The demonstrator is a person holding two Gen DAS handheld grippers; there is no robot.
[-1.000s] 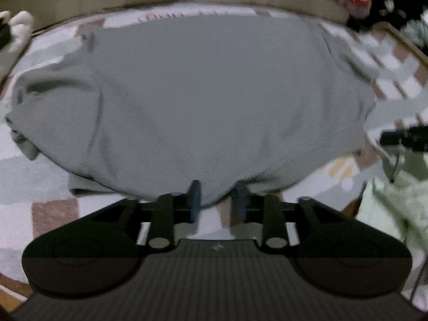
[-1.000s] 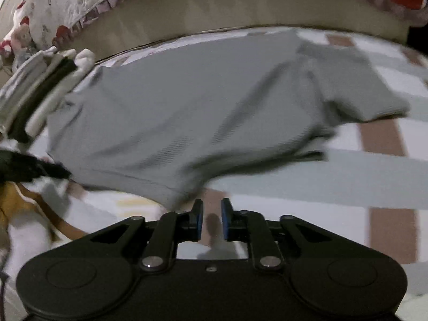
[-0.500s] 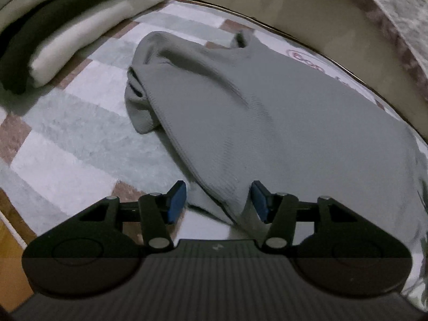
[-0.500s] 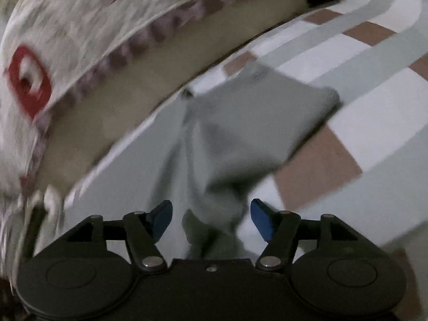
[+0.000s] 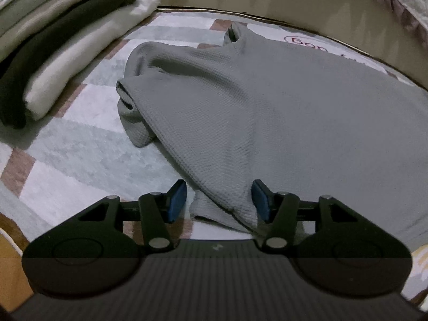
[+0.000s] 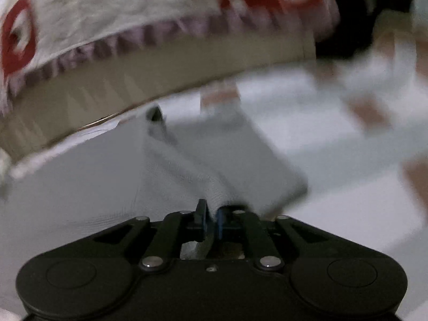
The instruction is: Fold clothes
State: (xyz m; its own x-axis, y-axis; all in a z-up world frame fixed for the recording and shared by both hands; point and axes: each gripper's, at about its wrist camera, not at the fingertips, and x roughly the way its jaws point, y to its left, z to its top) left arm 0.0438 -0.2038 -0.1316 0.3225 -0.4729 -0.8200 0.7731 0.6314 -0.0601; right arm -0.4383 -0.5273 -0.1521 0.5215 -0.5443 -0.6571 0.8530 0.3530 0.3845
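While the gray T-shirt (image 5: 267,123) lies spread on the checked rug (image 5: 80,147), my left gripper (image 5: 218,200) has its fingers apart around the shirt's corner, not squeezing. My right gripper (image 6: 211,220) is closing and pinching a fold of the shirt. Folded clothes (image 5: 53,40) sit stacked nearby.

Right gripper (image 6: 211,220) closing on a bunched fold of grey shirt (image 6: 187,165), blue pads pressing the fabric from both sides. Shirt spread over a checked rug (image 6: 347,139). Beyond: beige bed base (image 6: 160,75), red-and-white frilled bedspread (image 6: 107,13). View motion-blurred.
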